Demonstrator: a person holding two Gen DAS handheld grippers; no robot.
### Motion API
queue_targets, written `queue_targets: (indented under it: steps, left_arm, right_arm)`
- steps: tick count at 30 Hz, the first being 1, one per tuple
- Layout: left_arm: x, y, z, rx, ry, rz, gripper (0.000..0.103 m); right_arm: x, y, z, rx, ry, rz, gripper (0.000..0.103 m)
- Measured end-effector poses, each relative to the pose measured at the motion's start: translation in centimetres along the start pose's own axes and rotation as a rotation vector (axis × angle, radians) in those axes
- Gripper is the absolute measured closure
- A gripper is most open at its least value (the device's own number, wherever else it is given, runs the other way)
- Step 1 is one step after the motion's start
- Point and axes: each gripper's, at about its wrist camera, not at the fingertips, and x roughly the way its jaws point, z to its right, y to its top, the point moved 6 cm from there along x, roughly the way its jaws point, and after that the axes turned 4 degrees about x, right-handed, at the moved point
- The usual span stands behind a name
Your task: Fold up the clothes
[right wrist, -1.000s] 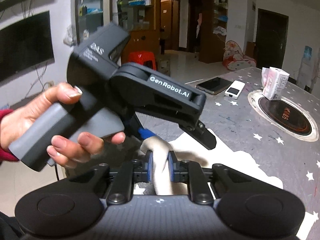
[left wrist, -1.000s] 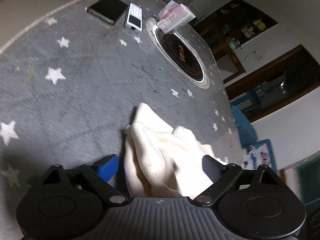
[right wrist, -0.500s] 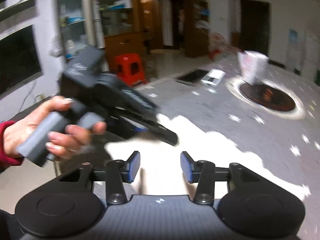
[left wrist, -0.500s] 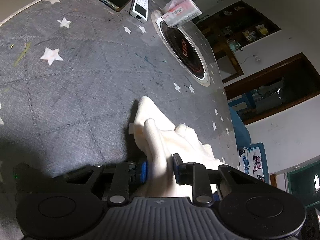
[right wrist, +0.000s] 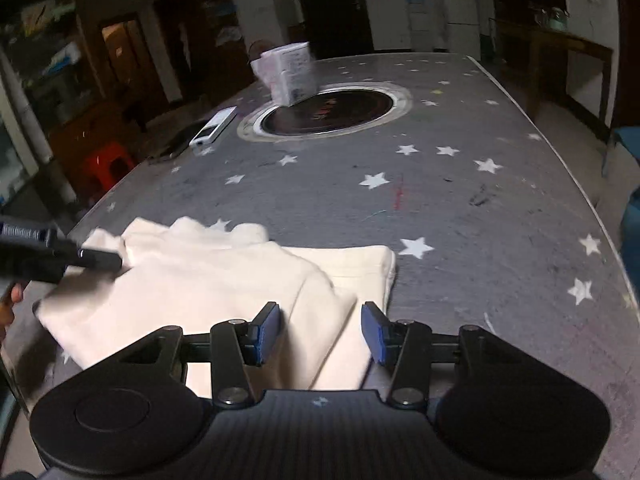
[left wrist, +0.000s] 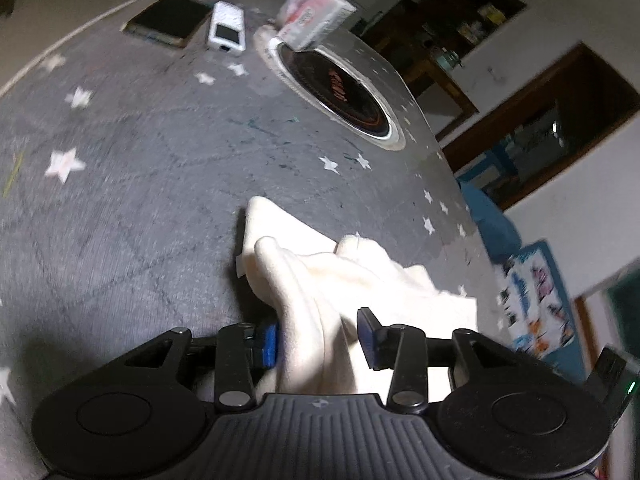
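A cream garment (left wrist: 360,276) lies bunched on the grey star-patterned table (left wrist: 120,200). One raised fold of it runs up between the jaws of my left gripper (left wrist: 320,340), which are opening. The left pad (left wrist: 270,344) touches the fold and the right pad stands off it. In the right wrist view the garment (right wrist: 200,280) lies flatter, with a folded layer on top. My right gripper (right wrist: 320,332) hovers open over its near right part, the cloth below its pads and not pinched. A finger (right wrist: 100,259) of the left gripper rests at the garment's left end.
At the far side lie a dark phone (left wrist: 168,20), a white remote (left wrist: 227,28) and a tissue pack (left wrist: 316,14) on the rim of a round black hob (left wrist: 336,88) set into the table. A red stool (right wrist: 106,164) stands beyond the left edge.
My left gripper closed on the raised fold, then loosened. My right gripper let go of its pinch of cloth, rolled and swung right along the garment.
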Motion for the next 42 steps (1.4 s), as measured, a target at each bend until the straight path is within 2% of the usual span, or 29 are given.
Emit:
queue_targets:
  steps: [4, 8, 10, 16, 18, 20, 23, 25, 30, 42]
  left_arm:
    - [0.1, -0.3, 0.8, 0.074, 0.044, 0.004, 0.062]
    - [0.2, -0.3, 1.0, 0.098, 0.063, -0.001, 0.063]
    - [0.3, -0.2, 1.0, 0.104, 0.065, 0.001, 0.064]
    - [0.5, -0.1, 1.1, 0.111, 0.072, 0.007, 0.064]
    - [0.5, -0.1, 1.1, 0.115, 0.077, 0.012, 0.064]
    - [0.6, 0.0, 1.2, 0.122, 0.085, 0.017, 0.068]
    - [0.7, 0.0, 1.4, 0.149, 0.106, 0.014, 0.073]
    - [0.8, 0.2, 1.7, 0.168, 0.113, 0.007, 0.076]
    - [0.9, 0.8, 2.9, 0.217, 0.103, 0.010, 0.080]
    - [3.5, 2.4, 8.8, 0.330, 0.033, 0.003, 0.081]
  right_arm:
    - [-0.2, 0.1, 1.0, 0.071, 0.017, 0.039, 0.057]
    - [-0.8, 0.6, 1.5, 0.085, -0.014, 0.081, 0.049]
    - [-0.5, 0.5, 2.1, 0.107, -0.028, 0.068, 0.049]
    - [-0.2, -0.2, 1.7, 0.124, 0.037, 0.052, 0.049]
    - [0.0, -0.3, 0.9, 0.099, 0.047, 0.046, 0.057]
    - [0.2, -0.4, 0.3, 0.086, 0.057, 0.043, 0.074]
    - [0.0, -0.5, -0.4, 0.057, 0.047, 0.059, 0.085]
    - [-0.4, -0.4, -0.6, 0.042, 0.037, 0.072, 0.089]
    - [-1.9, 0.3, -0.5, 0.035, 0.022, 0.108, 0.090]
    - [-5.1, 3.4, 2.1, 0.009, -0.075, 0.187, 0.091]
